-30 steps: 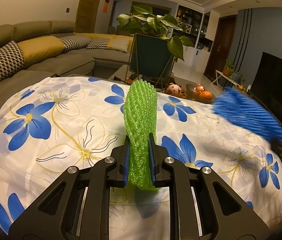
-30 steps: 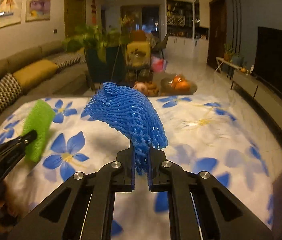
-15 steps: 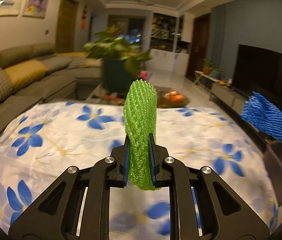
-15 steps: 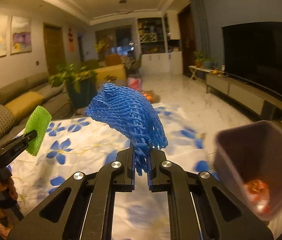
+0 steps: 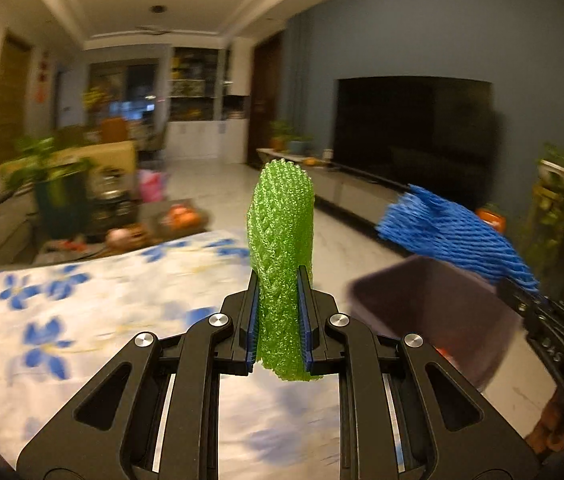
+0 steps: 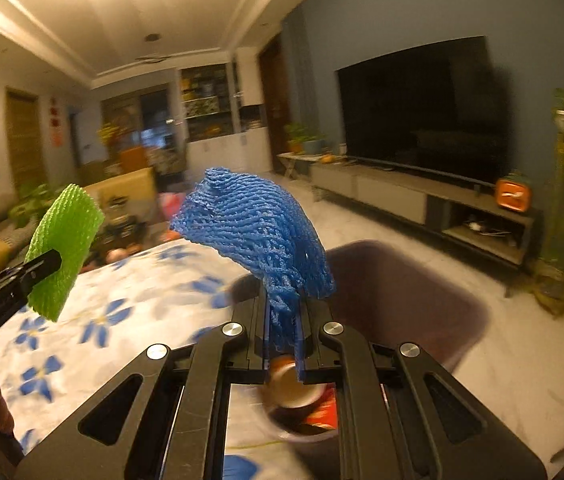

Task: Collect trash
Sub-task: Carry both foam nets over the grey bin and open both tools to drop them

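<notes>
On the left side of the right wrist view, the left gripper [image 6: 48, 264] clamps a green foam fruit net [image 5: 281, 256] that stands upright between its 2 jaws, above the edge of a white tablecloth with blue flowers [image 5: 82, 312]. Further right, the right gripper [image 6: 284, 316] has its jaws nearly closed on a bunched blue foam fruit net [image 6: 258, 236], which droops over a dark purple trash bin [image 6: 414, 296] just beside the table. Inside the bin lie a can [image 6: 294, 384] and a red wrapper [image 6: 324, 410], both blurred.
</notes>
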{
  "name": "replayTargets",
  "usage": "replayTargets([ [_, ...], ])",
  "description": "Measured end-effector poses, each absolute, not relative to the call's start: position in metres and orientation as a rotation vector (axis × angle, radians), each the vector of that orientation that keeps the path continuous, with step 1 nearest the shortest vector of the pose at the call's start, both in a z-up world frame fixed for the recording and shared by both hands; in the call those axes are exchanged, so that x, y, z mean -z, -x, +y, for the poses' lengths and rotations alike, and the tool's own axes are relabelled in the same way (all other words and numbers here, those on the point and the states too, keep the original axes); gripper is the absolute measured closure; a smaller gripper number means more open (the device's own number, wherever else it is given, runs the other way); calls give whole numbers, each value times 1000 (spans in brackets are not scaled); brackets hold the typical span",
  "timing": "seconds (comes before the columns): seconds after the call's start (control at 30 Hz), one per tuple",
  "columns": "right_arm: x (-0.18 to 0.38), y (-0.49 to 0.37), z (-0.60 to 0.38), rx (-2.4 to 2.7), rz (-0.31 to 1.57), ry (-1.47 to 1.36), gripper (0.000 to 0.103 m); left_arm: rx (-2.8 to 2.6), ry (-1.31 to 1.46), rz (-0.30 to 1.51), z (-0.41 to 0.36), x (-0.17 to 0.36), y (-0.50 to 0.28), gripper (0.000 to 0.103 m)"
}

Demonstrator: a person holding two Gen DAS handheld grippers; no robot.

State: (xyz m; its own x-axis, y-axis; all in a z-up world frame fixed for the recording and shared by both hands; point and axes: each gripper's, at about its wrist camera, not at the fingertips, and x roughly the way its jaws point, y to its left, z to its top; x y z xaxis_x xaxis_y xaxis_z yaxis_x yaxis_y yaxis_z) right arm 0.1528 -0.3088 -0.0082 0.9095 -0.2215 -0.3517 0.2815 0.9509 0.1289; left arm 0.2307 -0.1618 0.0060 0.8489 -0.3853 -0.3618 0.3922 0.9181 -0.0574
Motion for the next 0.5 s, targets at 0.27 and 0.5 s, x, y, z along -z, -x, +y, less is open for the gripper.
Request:
replayTargets([
  [0.27,18,-159,-346,321,332,-210,92,621,7,424,-235,13,-247,86],
  [0.5,29,-156,-368,322,323,-220,72,731,10,479,-263,36,-260,78],
])
